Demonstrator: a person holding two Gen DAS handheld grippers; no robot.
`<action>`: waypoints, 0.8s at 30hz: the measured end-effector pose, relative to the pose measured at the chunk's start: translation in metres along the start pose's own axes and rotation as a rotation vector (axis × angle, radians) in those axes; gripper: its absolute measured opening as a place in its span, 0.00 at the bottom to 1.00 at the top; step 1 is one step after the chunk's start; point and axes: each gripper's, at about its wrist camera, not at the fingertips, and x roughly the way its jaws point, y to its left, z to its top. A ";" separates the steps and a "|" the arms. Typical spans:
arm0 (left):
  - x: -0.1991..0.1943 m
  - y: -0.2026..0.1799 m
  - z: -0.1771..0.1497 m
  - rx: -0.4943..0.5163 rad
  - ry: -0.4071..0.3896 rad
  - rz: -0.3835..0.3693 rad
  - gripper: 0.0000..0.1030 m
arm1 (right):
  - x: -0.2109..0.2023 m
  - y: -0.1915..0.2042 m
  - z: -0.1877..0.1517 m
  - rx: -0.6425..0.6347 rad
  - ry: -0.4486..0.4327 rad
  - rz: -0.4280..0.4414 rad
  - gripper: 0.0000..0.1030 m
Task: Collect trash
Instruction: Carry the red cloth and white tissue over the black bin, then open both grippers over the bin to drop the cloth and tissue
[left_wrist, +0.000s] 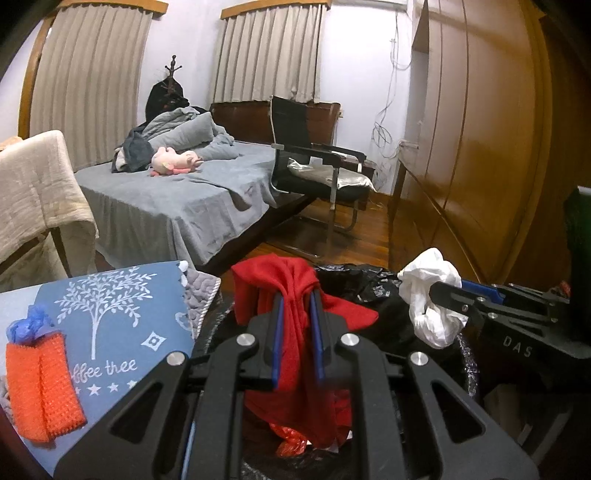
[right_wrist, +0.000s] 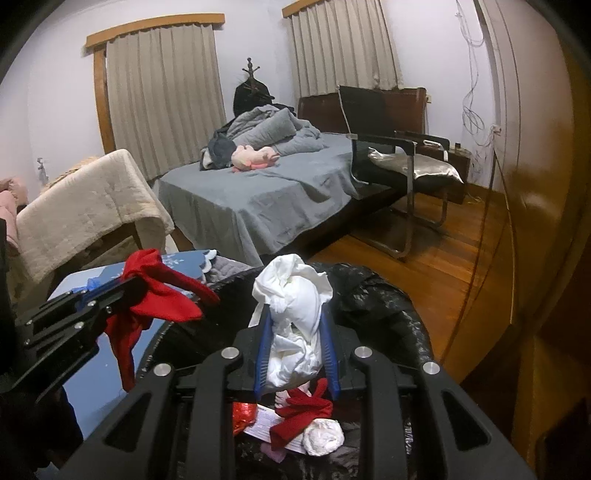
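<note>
My left gripper (left_wrist: 297, 301) is shut on a red cloth (left_wrist: 295, 291) that drapes down over the black-lined trash bin (left_wrist: 354, 280). My right gripper (right_wrist: 295, 314) is shut on a crumpled white wad (right_wrist: 293, 295), held over the same bin (right_wrist: 388, 306). Each gripper shows in the other's view: the right one (left_wrist: 439, 295) with the white wad (left_wrist: 430, 291) at the right, the left one (right_wrist: 136, 284) with the red cloth (right_wrist: 159, 291) at the left. Red scraps (right_wrist: 299, 413), a white ball (right_wrist: 323, 437) and paper lie inside the bin.
A blue mat (left_wrist: 110, 317) with a tree print covers the table at left, bearing an orange mesh scrubber (left_wrist: 44, 391) and a blue crumpled bag (left_wrist: 27, 325). Behind stand a grey bed (left_wrist: 177, 192), a black chair (left_wrist: 314, 162), a wooden wardrobe (left_wrist: 480, 147) and a towel-draped chair (left_wrist: 40, 192).
</note>
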 end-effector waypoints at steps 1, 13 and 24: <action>0.002 -0.001 0.000 0.002 0.003 -0.004 0.12 | 0.001 -0.002 -0.001 0.002 0.002 -0.003 0.24; 0.008 0.004 0.000 -0.011 0.024 -0.010 0.49 | 0.007 -0.010 -0.005 0.008 0.011 -0.046 0.46; -0.024 0.038 0.003 -0.024 -0.026 0.116 0.87 | -0.003 0.003 0.003 0.012 -0.034 -0.043 0.95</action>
